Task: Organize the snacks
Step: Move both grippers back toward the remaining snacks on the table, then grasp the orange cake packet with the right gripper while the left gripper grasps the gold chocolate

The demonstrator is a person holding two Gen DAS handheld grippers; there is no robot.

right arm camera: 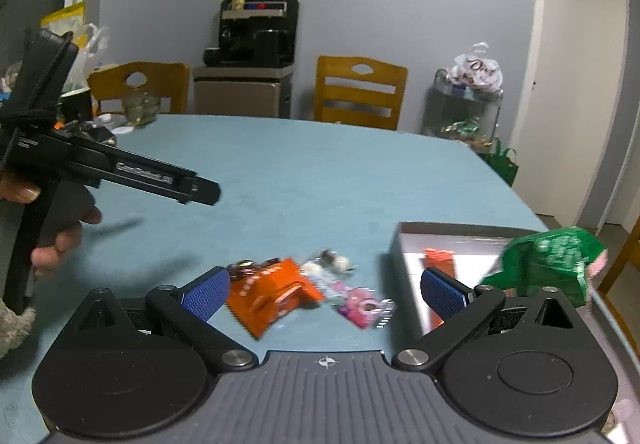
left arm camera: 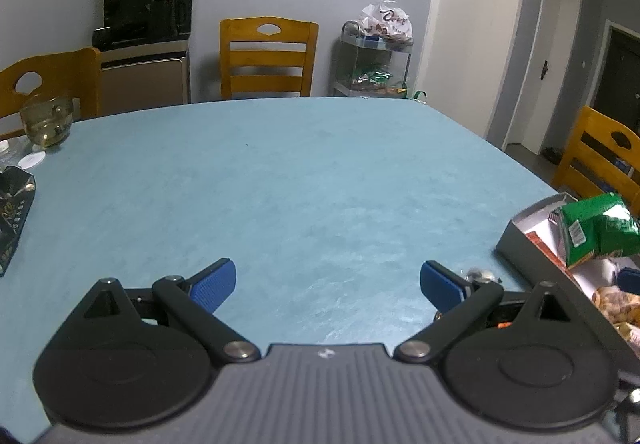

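Note:
My right gripper [right arm camera: 325, 290] is open and empty, low over loose snacks on the blue table [right arm camera: 320, 171]: an orange packet [right arm camera: 276, 294], a pink packet [right arm camera: 362, 306] and small wrapped candies [right arm camera: 332, 264]. A grey box [right arm camera: 416, 244] at the right holds a green bag [right arm camera: 552, 260] and an orange packet [right arm camera: 438, 258]. My left gripper [left arm camera: 327, 286] is open and empty over bare table; it shows from the side in the right wrist view [right arm camera: 200, 189]. The box [left arm camera: 520, 240] and green bag [left arm camera: 596, 230] lie to its right.
Wooden chairs [left arm camera: 268, 57] stand around the table. A glass bowl [left arm camera: 47, 119] and a black ashtray [left arm camera: 14, 211] sit at the left edge. A water dispenser [left arm camera: 146, 31] and a wire rack with snacks [left arm camera: 374, 63] stand against the wall.

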